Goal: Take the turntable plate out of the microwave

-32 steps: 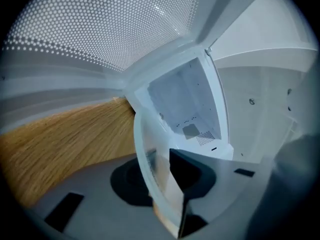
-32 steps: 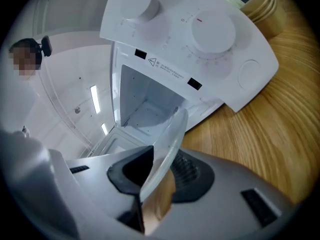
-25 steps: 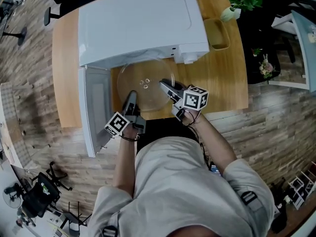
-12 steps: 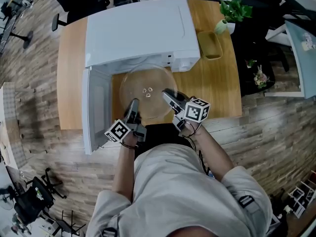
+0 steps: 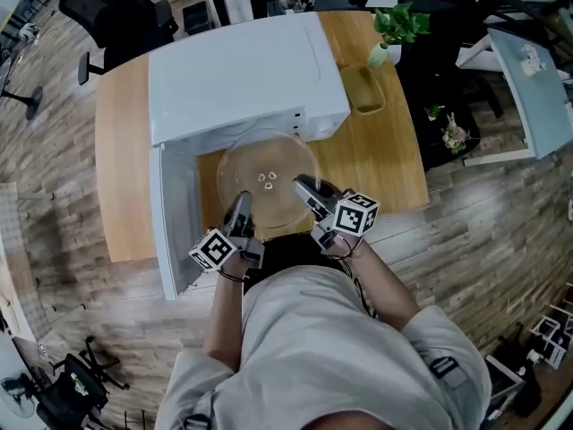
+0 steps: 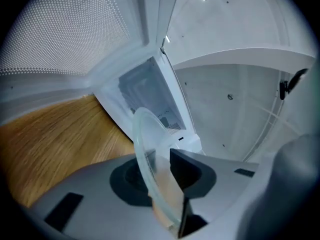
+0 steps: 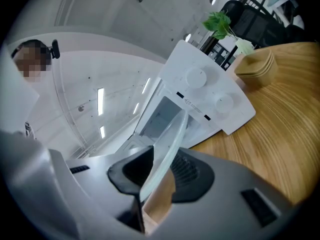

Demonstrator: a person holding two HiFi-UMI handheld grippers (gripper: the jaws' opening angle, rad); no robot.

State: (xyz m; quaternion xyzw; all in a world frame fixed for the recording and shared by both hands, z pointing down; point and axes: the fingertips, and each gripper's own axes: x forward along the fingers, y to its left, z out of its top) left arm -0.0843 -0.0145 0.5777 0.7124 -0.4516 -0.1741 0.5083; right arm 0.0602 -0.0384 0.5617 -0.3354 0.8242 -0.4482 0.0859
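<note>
Seen from the head, the clear round glass turntable plate [image 5: 266,179] hangs just outside the white microwave's [image 5: 237,70] open front. Only the gripper views show the left gripper [image 6: 157,174] and right gripper [image 7: 159,176] clamping its rim.

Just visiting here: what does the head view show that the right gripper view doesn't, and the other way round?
Only the head view: the left gripper, the wood floor and the glass plate as a full round disc. Only the right gripper view: the front panel with two knobs, and the right gripper clamped on the plate's rim. Both: the white microwave, wooden table and potted plant.
</note>
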